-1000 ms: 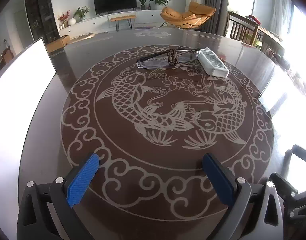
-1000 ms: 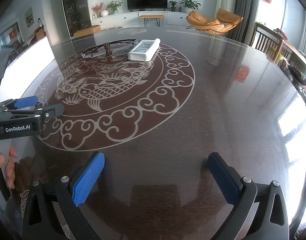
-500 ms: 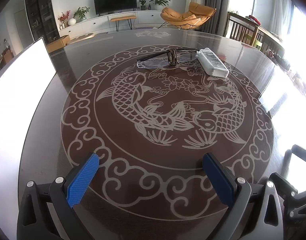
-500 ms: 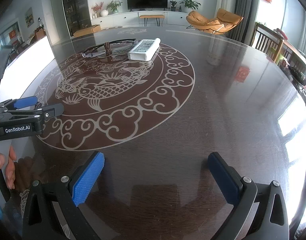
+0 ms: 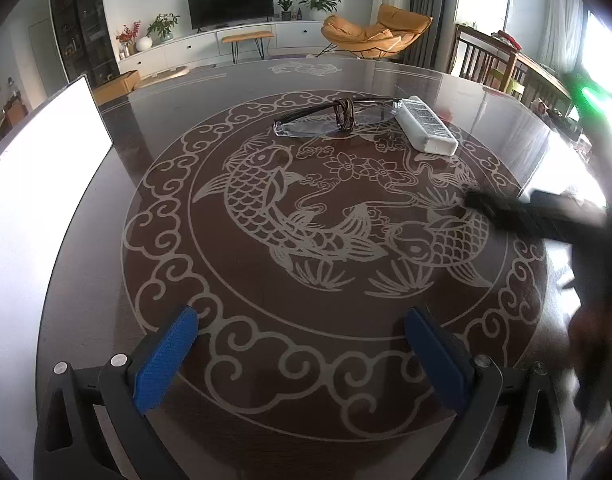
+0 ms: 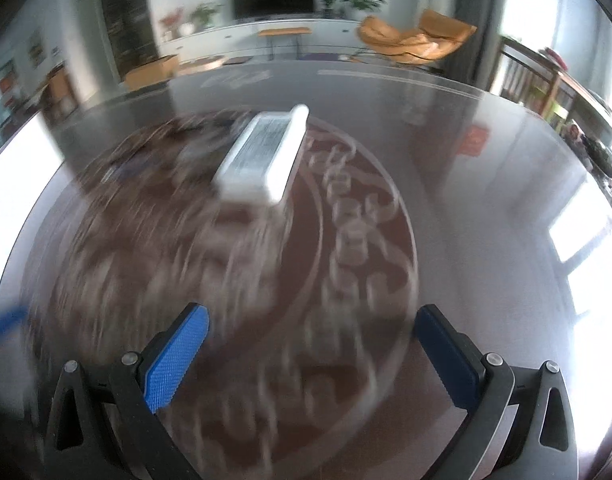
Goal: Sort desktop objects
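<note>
The dark glossy worktop (image 5: pixel 106 240) fills both views, its centre inlaid with a pale ring of carp and cloud scrolls. A white board (image 5: pixel 38 152) lies along its left edge. Nothing that would serve as a bin or tray for sorting can be seen.

Near the far side of the ring lies a white rectangular remote-like block (image 6: pixel 262 156), flat, its printed face up. Just beside it, touching or nearly touching its far end, lies a pair of eyeglasses (image 5: pixel 329 120) with the temples folded across the lenses. In the right wrist view the glasses are lost in motion blur.

The right hand-held gripper (image 6: pixel 309 356) is spread wide and empty, low over the near part of the ring, with the white block ahead and slightly left of its centre line – the heavy blur suggests it is travelling fast. The left hand-held gripper (image 5: pixel 302 356) is likewise spread and empty (it sits at the near rim of the ring, well apart from both objects).

The step in hand looks like a reach for the white block. To do it well, slow down short of the block, turn the wrist so the pads straddle its narrow width rather than its length, and come in from the near end – that keeps the fingers clear of the glasses, which would skid easily on this slick surface.
</note>
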### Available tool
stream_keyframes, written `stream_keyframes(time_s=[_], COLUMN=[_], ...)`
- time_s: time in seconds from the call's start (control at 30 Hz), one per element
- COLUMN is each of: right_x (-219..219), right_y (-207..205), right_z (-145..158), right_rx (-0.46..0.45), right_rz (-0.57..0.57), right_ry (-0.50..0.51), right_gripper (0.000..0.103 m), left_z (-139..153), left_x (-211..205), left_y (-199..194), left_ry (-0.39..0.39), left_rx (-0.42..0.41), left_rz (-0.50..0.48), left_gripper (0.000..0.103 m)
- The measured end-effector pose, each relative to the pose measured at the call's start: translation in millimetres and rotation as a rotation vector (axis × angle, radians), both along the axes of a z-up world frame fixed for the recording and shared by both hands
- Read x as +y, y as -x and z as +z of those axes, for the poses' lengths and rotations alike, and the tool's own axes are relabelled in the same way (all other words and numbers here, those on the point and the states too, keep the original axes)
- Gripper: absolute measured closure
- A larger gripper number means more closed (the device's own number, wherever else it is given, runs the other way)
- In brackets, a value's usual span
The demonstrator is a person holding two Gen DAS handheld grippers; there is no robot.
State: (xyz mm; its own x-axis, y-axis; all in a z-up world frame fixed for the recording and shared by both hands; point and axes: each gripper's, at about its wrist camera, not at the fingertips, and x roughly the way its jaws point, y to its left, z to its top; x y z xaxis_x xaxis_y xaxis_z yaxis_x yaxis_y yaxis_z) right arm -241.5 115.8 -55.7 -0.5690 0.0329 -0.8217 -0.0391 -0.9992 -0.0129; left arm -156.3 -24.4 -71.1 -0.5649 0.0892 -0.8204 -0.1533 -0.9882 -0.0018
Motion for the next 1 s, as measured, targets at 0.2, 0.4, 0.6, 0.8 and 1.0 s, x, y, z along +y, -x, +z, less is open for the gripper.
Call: stream_keyframes(time_s=[0.2, 0.4, 0.6, 0.8, 1.0], right_x=[-23, -18, -4, 17, 19], right_y=[66, 67, 6, -91, -115], right_z=[2, 10, 10, 10, 10], right_rx=[-0.044, 0.029, 0.057, 0.068, 0.058], right_rz=[0.032, 0.051, 0.124, 0.129, 0.092], right_ry=[0.001, 0.000, -0.007, -0.012, -0.006], right_gripper=[0.000, 0.052, 0.052, 0.051, 0.036], left_z=[0, 0, -1, -1, 0], left_x=[1, 0, 3, 2, 1], left_y=[1, 0, 3, 3, 4], left_ry=[0.000, 0.000, 0.001, 0.001, 0.003], left_rx=[0.000, 0.000, 0.000, 0.000, -0.007], left_rz=[0.000, 0.000, 0.000, 0.000, -0.012], left_gripper=[0.000, 0.000, 0.000, 0.000, 0.000])
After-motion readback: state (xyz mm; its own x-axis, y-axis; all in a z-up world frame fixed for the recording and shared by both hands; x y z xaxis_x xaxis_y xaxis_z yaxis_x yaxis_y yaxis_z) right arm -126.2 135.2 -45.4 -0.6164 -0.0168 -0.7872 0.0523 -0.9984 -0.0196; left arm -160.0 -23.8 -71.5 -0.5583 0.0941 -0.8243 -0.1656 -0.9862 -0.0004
